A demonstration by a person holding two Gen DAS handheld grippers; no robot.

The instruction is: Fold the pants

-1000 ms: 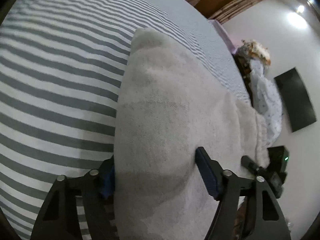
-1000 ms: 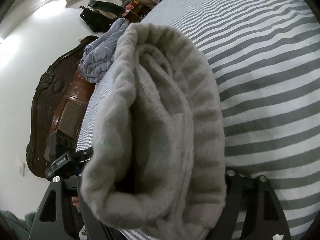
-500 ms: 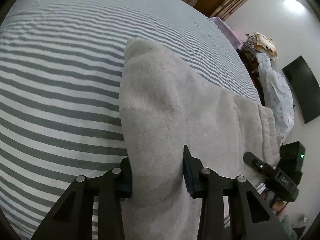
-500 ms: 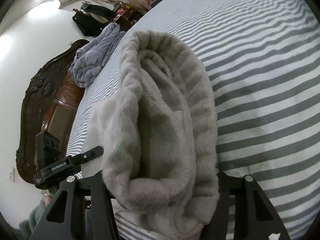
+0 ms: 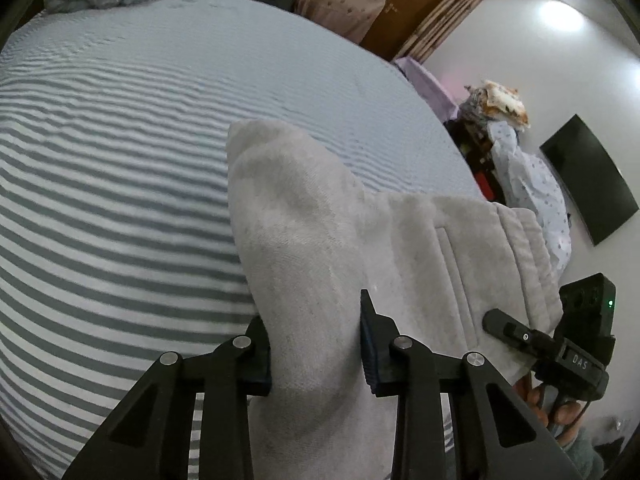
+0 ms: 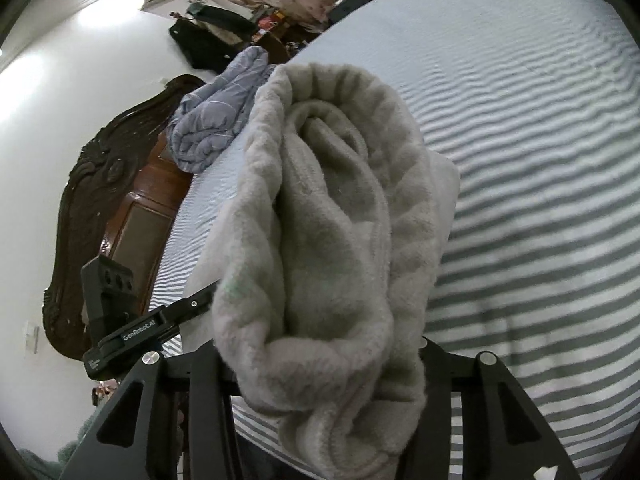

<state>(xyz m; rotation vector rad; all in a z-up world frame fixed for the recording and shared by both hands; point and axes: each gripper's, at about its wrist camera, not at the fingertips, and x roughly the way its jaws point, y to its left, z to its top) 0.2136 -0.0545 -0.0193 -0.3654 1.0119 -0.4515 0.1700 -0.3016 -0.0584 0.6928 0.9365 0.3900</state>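
The pants (image 5: 320, 216) are pale grey fleece and lie folded on the striped bed. My left gripper (image 5: 314, 344) is shut on a raised fold of the pants near their left edge, blue pads pressed on both sides. In the right wrist view the bunched waistband end of the pants (image 6: 332, 240) fills the middle. My right gripper (image 6: 324, 364) is shut on this thick roll, and its fingertips are hidden under the cloth. The right gripper also shows in the left wrist view (image 5: 560, 344), at the pants' right edge.
The bed sheet (image 5: 120, 184) has grey and white stripes. A carved dark wooden headboard (image 6: 100, 208) and a grey-blue quilt (image 6: 216, 120) lie at the left in the right wrist view. A black wall screen (image 5: 588, 176) and piled clothes (image 5: 512, 136) stand beyond the bed's right edge.
My left gripper's jaws have closed from wide apart onto a fold of the pants. Both grippers have drawn back and lifted, so more bed shows beyond the pants.
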